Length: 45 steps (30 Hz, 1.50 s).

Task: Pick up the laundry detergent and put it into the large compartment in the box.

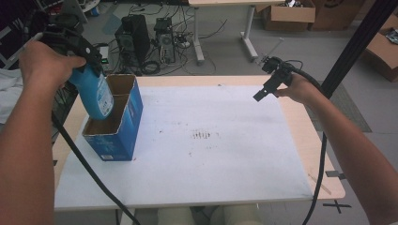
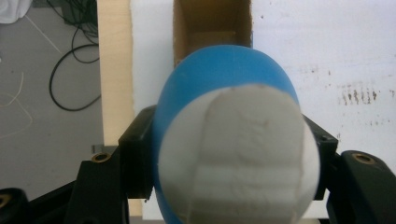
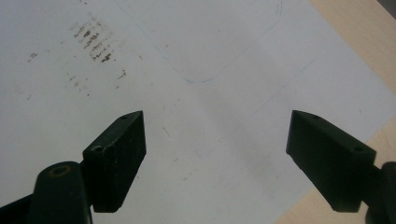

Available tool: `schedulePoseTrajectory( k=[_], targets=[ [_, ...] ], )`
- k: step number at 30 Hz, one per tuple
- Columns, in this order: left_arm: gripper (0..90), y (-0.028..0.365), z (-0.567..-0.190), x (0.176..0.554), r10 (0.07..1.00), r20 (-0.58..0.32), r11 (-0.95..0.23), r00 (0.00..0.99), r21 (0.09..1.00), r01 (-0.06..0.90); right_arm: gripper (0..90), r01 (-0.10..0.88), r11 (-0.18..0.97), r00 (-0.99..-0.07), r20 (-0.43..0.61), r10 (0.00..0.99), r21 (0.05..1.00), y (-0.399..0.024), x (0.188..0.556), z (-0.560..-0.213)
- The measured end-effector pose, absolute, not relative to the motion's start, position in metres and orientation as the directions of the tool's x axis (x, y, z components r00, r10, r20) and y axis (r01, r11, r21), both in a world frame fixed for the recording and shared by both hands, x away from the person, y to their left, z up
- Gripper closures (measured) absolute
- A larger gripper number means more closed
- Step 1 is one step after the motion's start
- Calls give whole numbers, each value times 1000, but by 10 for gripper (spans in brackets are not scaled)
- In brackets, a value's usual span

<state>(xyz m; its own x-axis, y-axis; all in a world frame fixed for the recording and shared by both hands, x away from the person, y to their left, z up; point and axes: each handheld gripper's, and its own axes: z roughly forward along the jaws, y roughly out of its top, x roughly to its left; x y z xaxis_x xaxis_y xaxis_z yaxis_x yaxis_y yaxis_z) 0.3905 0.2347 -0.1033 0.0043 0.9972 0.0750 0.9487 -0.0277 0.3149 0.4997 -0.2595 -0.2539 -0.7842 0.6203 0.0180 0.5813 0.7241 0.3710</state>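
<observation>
White sheet (image 1: 211, 140), box (image 1: 117, 136), bottle (image 1: 96, 91).

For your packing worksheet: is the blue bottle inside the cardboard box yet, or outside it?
Partly in: the blue bottle, clamped by the left gripper, has its lower end below the blue cardboard box's rim while its top sticks out.
</observation>
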Motion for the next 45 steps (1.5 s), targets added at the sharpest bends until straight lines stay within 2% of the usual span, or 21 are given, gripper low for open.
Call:
schedulePoseTrajectory(
  k=[17, 45],
  targets=[
    [380, 247, -160, 401, 998, 63, -22, 3, 304, 952, 199, 582, 730, -783, 7, 621, 359, -259, 500, -256],
    [380, 239, -259, 412, 996, 88, -32, 9, 258, 966, 198, 598, 725, -774, 12, 633, 341, -262, 500, -265]
  ],
)
